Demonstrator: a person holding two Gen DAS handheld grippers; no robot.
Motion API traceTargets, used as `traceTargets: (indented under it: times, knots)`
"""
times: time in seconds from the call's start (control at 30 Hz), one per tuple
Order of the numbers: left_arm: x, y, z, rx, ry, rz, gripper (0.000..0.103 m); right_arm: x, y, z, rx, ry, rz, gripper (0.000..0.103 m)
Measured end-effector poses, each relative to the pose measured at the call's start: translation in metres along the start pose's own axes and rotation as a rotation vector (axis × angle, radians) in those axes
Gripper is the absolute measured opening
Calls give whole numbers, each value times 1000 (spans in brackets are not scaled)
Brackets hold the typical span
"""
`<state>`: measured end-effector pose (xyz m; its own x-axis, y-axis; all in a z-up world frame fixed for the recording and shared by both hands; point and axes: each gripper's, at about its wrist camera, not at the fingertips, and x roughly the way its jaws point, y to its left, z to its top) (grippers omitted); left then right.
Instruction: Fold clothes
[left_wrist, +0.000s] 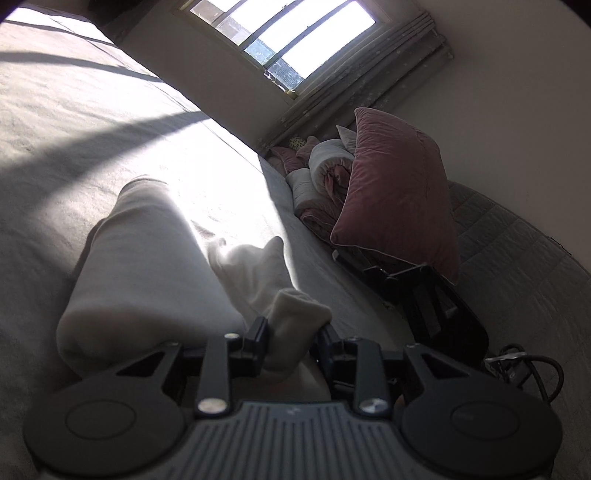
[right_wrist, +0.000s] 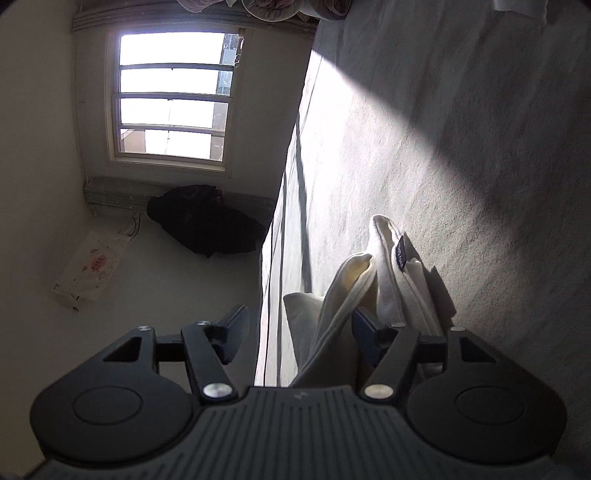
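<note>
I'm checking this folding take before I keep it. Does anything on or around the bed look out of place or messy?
Mostly off the bed: a dark heap of fabric lies on the floor under the window, with a printed bag beside it. On the bed, a pink pillow leans tilted against rolled bedding. The cream garment is bunched in the left gripper.

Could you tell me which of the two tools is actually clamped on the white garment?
The left tool: its fingers pinch a bunched fold of the white garment. The right tool is spread open.

Garment (right_wrist: 391, 280) label's print unreadably small
</note>
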<state>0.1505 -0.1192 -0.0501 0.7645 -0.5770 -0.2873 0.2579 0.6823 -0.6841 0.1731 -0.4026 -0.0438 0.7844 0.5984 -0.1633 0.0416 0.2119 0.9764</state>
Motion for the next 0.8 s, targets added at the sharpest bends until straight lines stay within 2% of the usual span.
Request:
traceTargets:
  times: [0.03,0.07,0.17,0.33,0.37,0.4,0.43,0.53,0.63,0.7,0.8]
  knots:
    - [1,0,3,6,23,-12,35,2,2,0,-11,9,-15,66]
    - [1,-1,5,12,47,-23,43,4,4,-1,-25,13,-28,66]
    - [-2,-4,12,37,95,-49,53,10,12,-3,-81,32,-68,67]
    - [-13,-11,21,85,154,-84,55,25,28,-14,-265,56,-159,65]
    - [-15,-13,23,94,166,-91,55,28,29,-16,-293,59,-181,62]
    - [-19,-11,27,87,155,-87,55,30,29,-19,-322,63,-203,54]
    - [-24,-9,30,78,143,-82,55,33,29,-21,-351,67,-225,41]
    - [-34,-2,41,72,84,-41,53,42,32,-27,-421,60,-255,31]
    - [-38,10,51,67,31,10,50,37,30,-27,-414,36,-194,26]
    - [-37,17,56,60,7,35,42,31,31,-23,-404,23,-145,25]
    - [-30,25,58,58,-6,38,34,26,33,-16,-400,1,-131,25]
